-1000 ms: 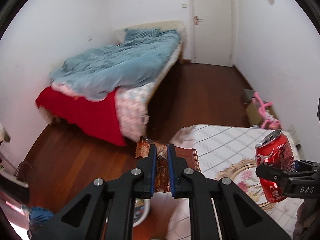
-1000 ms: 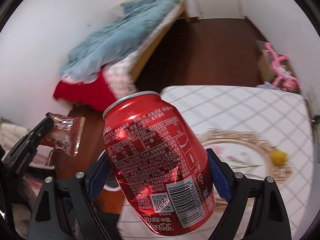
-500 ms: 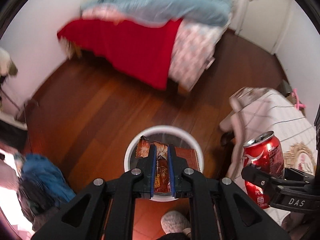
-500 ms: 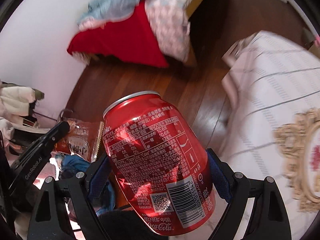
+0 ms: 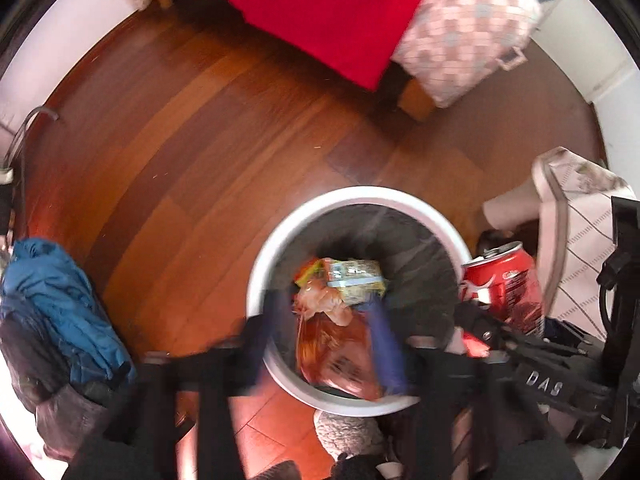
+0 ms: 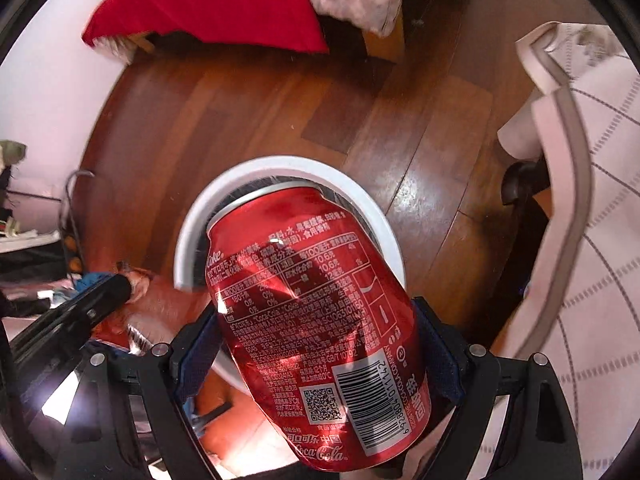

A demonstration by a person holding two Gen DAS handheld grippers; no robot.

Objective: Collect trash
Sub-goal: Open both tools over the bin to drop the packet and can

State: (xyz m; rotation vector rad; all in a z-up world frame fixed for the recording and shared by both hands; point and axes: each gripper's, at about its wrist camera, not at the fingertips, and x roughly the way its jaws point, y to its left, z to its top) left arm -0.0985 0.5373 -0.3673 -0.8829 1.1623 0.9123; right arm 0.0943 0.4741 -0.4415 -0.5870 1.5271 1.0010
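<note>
A round white trash bin (image 5: 276, 240) stands on the wooden floor, also in the right wrist view (image 6: 188, 236), with wrappers inside. My left gripper (image 5: 324, 340) is over the bin's near rim with its jaws spread apart and blurred. An orange snack wrapper (image 5: 336, 356) hangs between the jaws over the bin, touching neither clearly. My right gripper (image 6: 320, 344) is shut on a red Coca-Cola can (image 6: 316, 312), held tilted just right of the bin; the can shows in the left wrist view (image 5: 508, 284) too.
A bed with a red blanket (image 5: 320, 12) stands across the floor. A table with a white checked cloth (image 6: 592, 200) is at the right. A blue jacket pile (image 5: 60, 304) lies at the left. A grey slipper (image 5: 348, 432) is below the bin.
Both grippers tilted down toward the bin and moved closer to it. My left gripper's jaws opened, releasing the wrapper. The right gripper kept hold of the can.
</note>
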